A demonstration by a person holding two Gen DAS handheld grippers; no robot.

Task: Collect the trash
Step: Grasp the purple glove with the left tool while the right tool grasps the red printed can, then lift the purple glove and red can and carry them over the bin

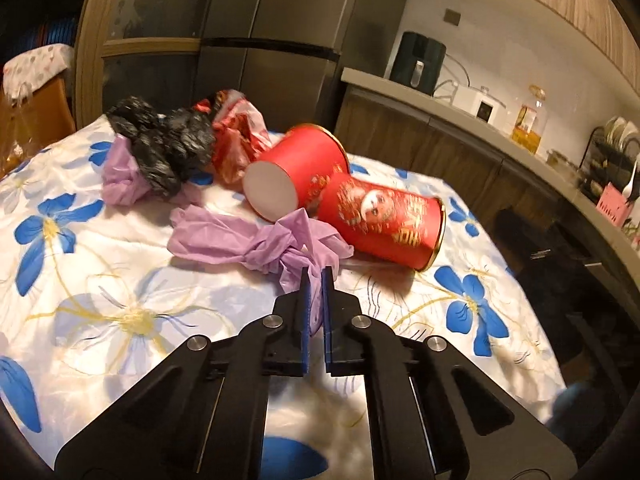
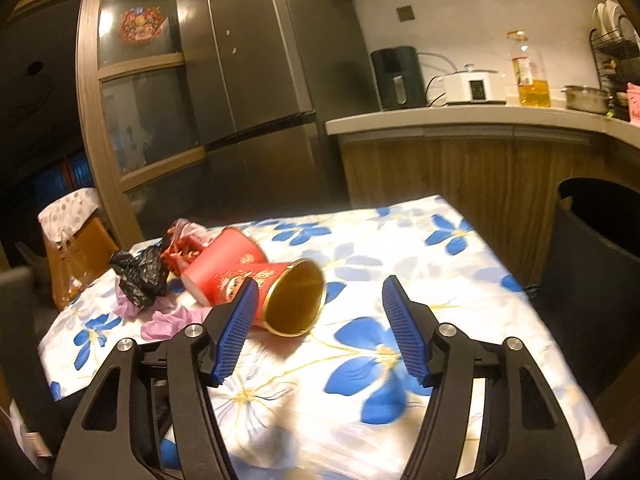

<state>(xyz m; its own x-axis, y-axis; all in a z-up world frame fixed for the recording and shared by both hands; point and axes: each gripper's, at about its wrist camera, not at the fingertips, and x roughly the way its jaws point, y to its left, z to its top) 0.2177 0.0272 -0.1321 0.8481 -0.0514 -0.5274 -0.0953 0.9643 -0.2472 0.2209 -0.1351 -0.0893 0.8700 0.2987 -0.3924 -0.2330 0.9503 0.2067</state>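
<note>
1. The left tool [image 1: 316, 270] had its blue pads nearly together, pinching a tail of the purple plastic bag [image 1: 264, 242]; the rest of that bag lay crumpled on the floral tablecloth [image 1: 120, 312] just ahead of the fingers.
2. Two red paper cups lay on their sides beyond the purple bag; the far cup [image 1: 296, 168] showed its white base toward the left wrist camera; the near cup [image 1: 388, 220] touched it and pointed its gold-rimmed mouth to the right.
3. Further back sat a crumpled black bag [image 1: 168, 144], with a second purple scrap [image 1: 120, 176] under it and a red-and-pink printed bag [image 1: 236, 136] beside it, all bunched close together.
4. The right tool [image 2: 316, 292] was spread wide with nothing between its ribbed blue pads; it hung above the cloth; in its view the near cup's gold-lined mouth [image 2: 296, 298] appeared just past the left finger [image 2: 236, 328].
5. A dark bin [image 2: 596, 264] stood off the right edge of the covered counter; a grey fridge [image 2: 256, 80] rose behind it; the kitchen counter [image 2: 440, 120] carried a black appliance [image 2: 398, 78], a white cooker [image 2: 472, 86] and an oil bottle [image 2: 530, 74].
</note>
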